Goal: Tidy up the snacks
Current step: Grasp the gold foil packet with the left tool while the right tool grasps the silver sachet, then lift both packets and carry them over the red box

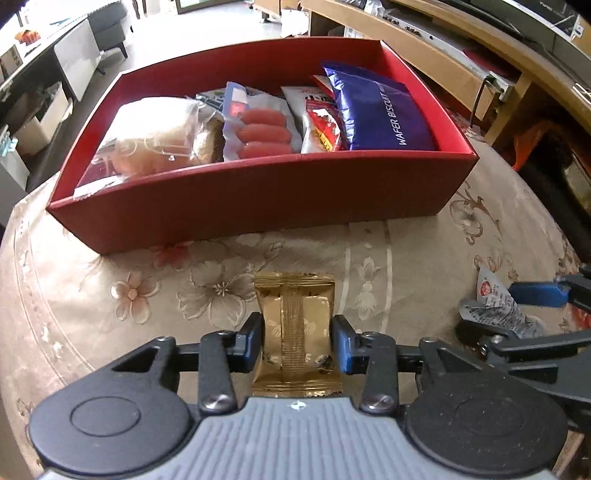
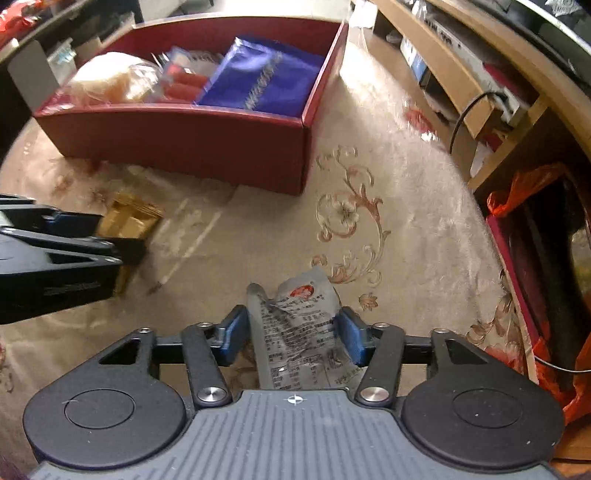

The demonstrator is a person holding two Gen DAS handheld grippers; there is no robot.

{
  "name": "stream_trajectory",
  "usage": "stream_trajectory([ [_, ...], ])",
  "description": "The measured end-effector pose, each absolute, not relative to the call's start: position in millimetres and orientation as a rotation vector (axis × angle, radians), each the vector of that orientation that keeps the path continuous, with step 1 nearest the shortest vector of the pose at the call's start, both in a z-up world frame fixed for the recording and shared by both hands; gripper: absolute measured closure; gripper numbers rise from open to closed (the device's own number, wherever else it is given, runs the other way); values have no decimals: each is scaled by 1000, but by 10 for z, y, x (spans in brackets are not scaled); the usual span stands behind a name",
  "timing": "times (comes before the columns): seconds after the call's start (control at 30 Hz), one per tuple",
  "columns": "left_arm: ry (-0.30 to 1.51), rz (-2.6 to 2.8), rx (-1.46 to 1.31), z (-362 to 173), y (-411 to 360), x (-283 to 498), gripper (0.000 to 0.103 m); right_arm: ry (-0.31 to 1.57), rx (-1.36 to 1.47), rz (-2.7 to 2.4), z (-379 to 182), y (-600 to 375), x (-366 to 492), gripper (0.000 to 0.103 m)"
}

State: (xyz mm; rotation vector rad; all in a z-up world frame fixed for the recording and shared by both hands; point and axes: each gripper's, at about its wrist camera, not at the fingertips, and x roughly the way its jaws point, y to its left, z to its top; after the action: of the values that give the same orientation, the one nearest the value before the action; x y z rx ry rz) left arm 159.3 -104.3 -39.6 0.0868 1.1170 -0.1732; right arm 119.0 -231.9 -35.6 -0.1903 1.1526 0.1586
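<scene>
A red box point(image 1: 258, 195) stands on the flowered tablecloth and holds a bread bag point(image 1: 155, 133), a sausage pack point(image 1: 258, 125), a red-white packet point(image 1: 317, 122) and a blue wafer biscuit bag point(image 1: 380, 110). My left gripper point(image 1: 297, 339) is shut on a gold snack packet point(image 1: 295, 325) just in front of the box. My right gripper point(image 2: 293, 332) is shut on a crumpled grey printed packet point(image 2: 299, 328), right of the left one. The box also shows in the right wrist view point(image 2: 192, 136), as does the gold packet point(image 2: 129, 218).
The round table's cloth point(image 1: 110, 295) spreads around the box. Wooden shelving point(image 2: 461, 74) with cables stands to the right. An orange plastic bag point(image 2: 517, 192) lies past the table's right edge. A grey sofa point(image 1: 107, 22) and cabinets are at the far left.
</scene>
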Motion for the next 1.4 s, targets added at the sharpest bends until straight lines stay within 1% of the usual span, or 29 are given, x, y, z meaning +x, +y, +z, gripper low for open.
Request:
stream_trajectory([
  [0.07, 1121, -181, 93, -400, -1052, 1598, 64, 1147, -182, 168, -351, -2338, 1213, 36],
  [0.13, 1121, -177, 85, -405, -1050, 1608, 58, 1147, -160, 172, -345, -2379, 1225, 37],
  [0.2, 1117, -181, 99, -411, -1078, 1619, 54, 1150, -150, 174, -331, -2410, 1225, 39],
  [0.27, 1105, -179, 109, -423, -1105, 1620, 54, 1151, -166, 170, -336, -2395, 1198, 40],
  [0.3, 1104, -179, 106, -420, -1107, 1618, 55, 1149, -181, 164, -341, -2377, 1186, 41],
  [0.33, 1103, -181, 105, -412, -1106, 1616, 61, 1146, -198, 158, -347, -2351, 1173, 41],
  [0.37, 1102, -181, 108, -399, -1102, 1611, 64, 1145, -206, 156, -346, -2333, 1162, 41],
  [0.4, 1109, -183, 102, -387, -1088, 1600, 65, 1146, -201, 158, -336, -2326, 1153, 42],
  [0.5, 1113, -185, 73, -331, -1014, 1538, 65, 1121, -180, 152, -249, -2340, 1120, 42],
  [0.7, 1064, -157, 52, -130, -852, 1302, 65, 1053, -131, 164, -44, -2322, 902, 42],
  [0.87, 1048, -134, 67, -11, -761, 1176, 65, 1015, -116, 180, 65, -2230, 803, 42],
  [1.4, 944, -172, 17, 358, -647, 1428, 65, 914, -98, 189, 316, -1965, 1101, 42],
])
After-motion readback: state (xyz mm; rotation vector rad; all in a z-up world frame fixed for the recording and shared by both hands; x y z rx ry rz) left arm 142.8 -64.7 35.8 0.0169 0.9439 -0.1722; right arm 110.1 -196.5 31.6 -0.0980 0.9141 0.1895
